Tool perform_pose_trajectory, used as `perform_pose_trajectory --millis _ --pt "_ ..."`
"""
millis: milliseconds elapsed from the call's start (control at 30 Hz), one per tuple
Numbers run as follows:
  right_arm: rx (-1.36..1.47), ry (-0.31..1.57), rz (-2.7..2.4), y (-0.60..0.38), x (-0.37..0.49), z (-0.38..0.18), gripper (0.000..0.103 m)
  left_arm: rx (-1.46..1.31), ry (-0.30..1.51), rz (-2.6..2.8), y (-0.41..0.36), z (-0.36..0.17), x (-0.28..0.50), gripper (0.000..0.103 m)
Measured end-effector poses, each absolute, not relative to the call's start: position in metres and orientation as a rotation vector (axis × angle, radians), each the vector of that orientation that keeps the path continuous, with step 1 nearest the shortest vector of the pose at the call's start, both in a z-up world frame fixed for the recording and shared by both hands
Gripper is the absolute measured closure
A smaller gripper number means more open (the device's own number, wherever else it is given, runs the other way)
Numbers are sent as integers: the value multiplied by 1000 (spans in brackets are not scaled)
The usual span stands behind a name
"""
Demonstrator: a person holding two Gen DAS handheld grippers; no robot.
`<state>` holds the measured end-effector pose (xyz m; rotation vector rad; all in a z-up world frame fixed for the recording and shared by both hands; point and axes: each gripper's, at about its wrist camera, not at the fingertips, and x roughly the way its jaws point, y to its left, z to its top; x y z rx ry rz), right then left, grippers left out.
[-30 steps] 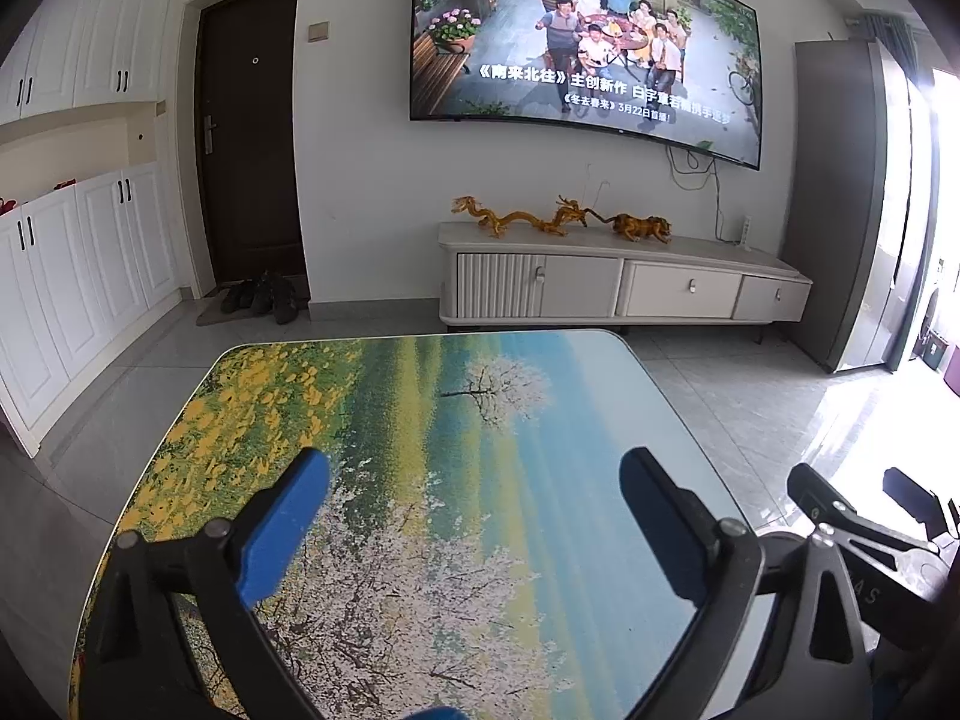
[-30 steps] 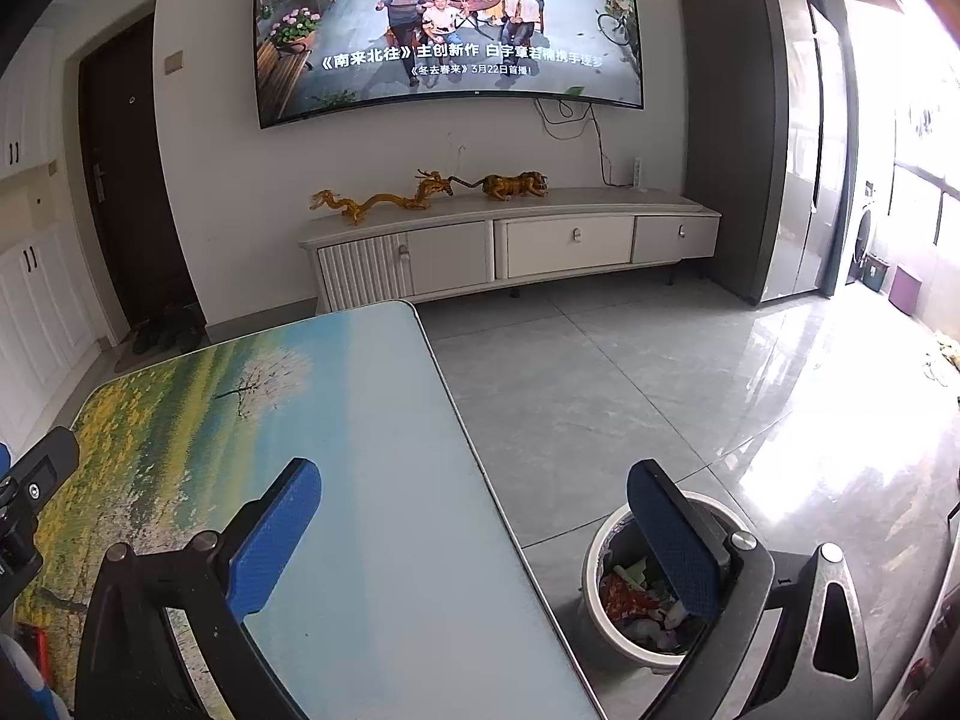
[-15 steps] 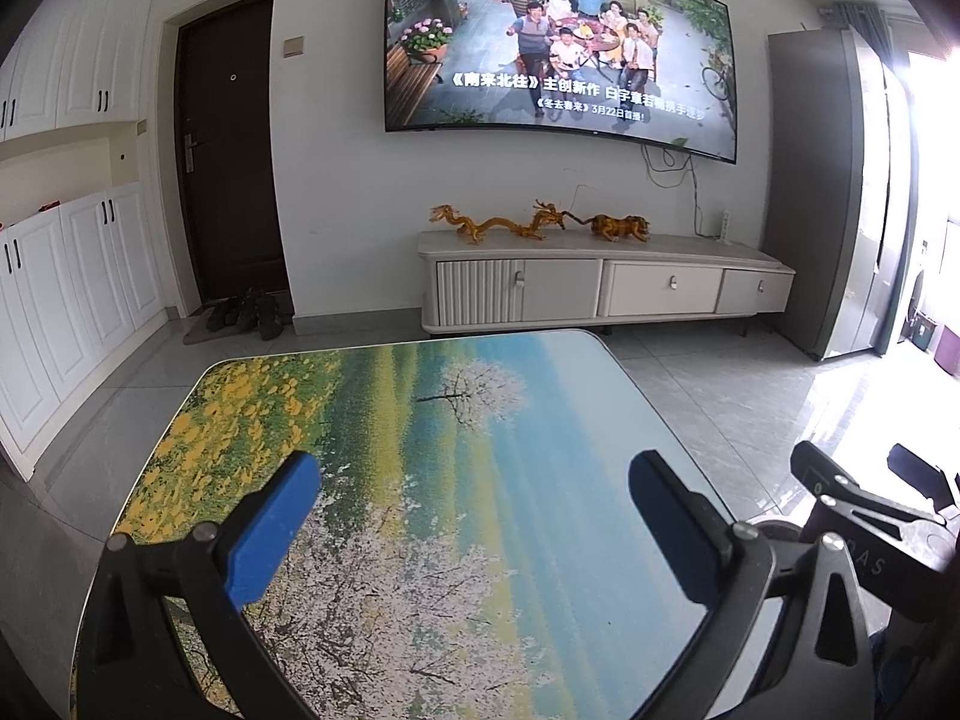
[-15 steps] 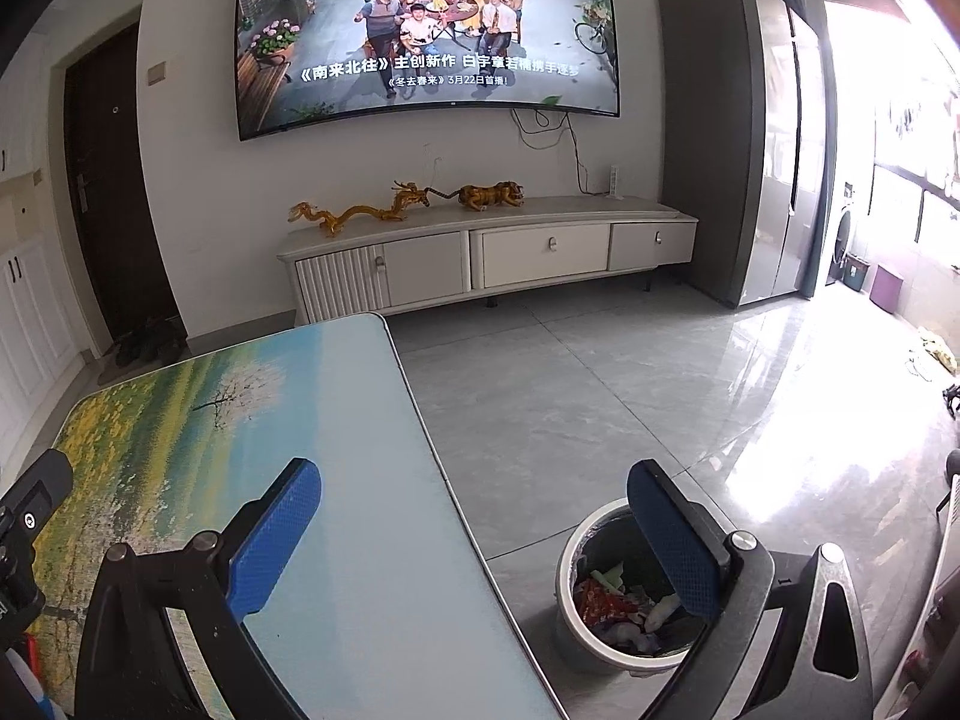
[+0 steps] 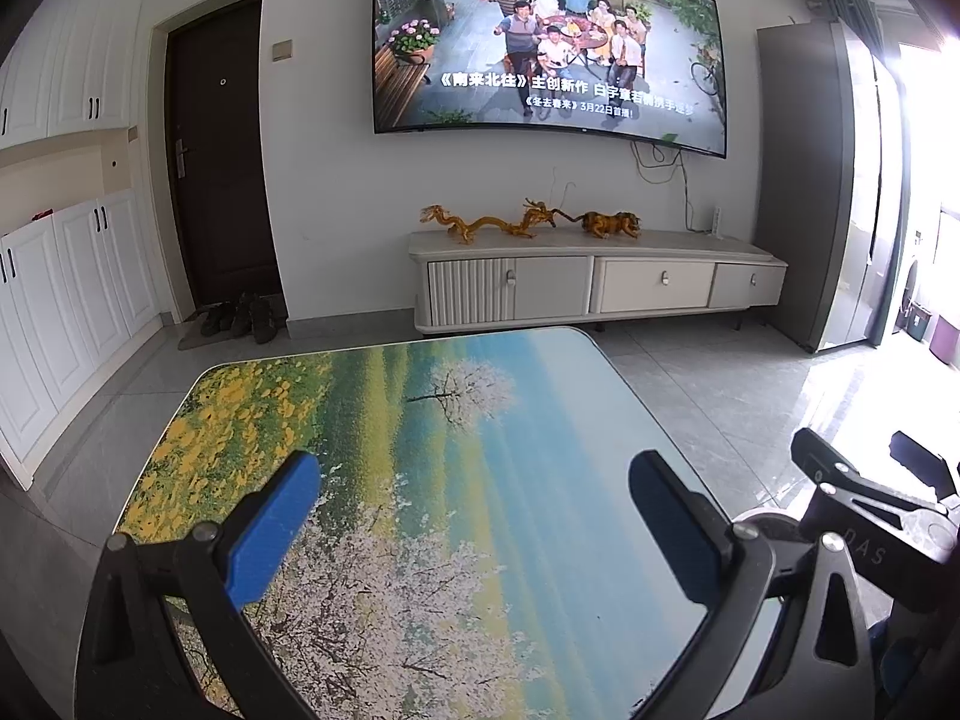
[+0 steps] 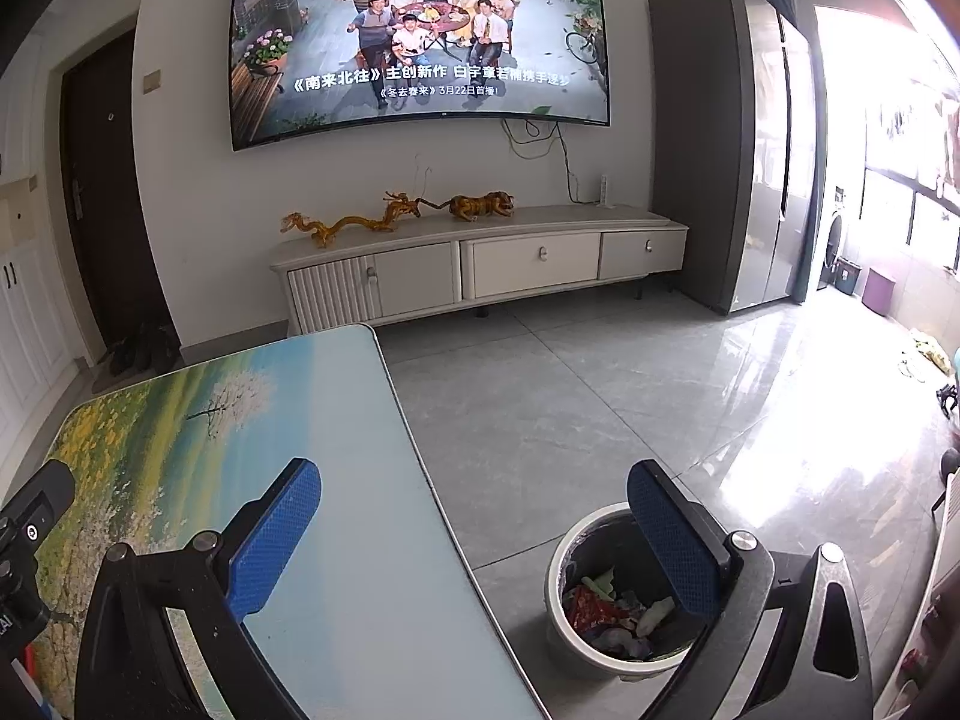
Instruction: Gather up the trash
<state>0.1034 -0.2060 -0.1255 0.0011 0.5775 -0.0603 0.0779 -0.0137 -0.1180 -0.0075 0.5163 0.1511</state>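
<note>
Left wrist view. Left gripper (image 5: 474, 516): lower centre of frame, blue-padded jaws spread wide, nothing between them; its base is cut off by the bottom edge. Table (image 5: 540, 372): landscape-printed top fills the lower middle, long axis running from the bottom of the frame toward the upper centre; near end hidden behind the jaws. Right gripper (image 5: 870, 498): lower right, only part of its black frame shows, jaws not readable here. Bin: just a pale sliver of rim behind that frame.

Right wrist view. Right gripper (image 6: 474, 519): lower centre, jaws fully parted, empty. Trash bin (image 6: 561, 564): round, white, upright on the floor (image 6: 600, 408) at lower right, just beside the table's right edge; mouth faces up. Trash (image 6: 600, 606): mixed wrappers inside the bin, partly hidden by the right finger; individual pieces hard to make out.
</note>
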Motion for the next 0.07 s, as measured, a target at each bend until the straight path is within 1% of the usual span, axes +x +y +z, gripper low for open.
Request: perform_pose_trajectory --millis 67 --pt "1 577 -60 -206 103 -125 0 -8 520 150 -13 -118 78 0"
